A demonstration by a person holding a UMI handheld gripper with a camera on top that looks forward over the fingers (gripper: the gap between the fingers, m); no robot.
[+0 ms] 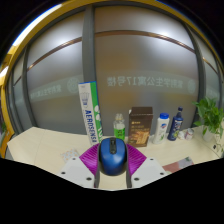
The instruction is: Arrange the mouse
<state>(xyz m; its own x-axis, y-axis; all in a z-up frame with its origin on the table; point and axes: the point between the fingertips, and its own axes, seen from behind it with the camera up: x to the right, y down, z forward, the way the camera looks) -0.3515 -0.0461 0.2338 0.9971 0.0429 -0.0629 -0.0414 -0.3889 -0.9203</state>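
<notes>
Holding the blue mouse (112, 155) between the two pads, your tool (112, 168) sits closed in to about the mouse's width, a pink pad (88, 158) hugging each flank. Whether both pads truly press on it, you can't tell from here; it looks gripped, and it seems to hang just above the pale table (40, 145) rather than rest on it, though that is a judgement. Keep the squeeze even and keep the mouse level as you carry it, so it doesn't twist between the pads, then lower it flat onto bare table before you let go. Beyond the tool stands a row you want to stay clear of: a tall green-and-white box (90, 110), a small green bottle (120, 127), a brown box (140, 126), a white bottle (162, 128) and a dark blue bottle (177, 123). A leafy plant (209, 117) sits off to the far side, with glass panels behind everything.
</notes>
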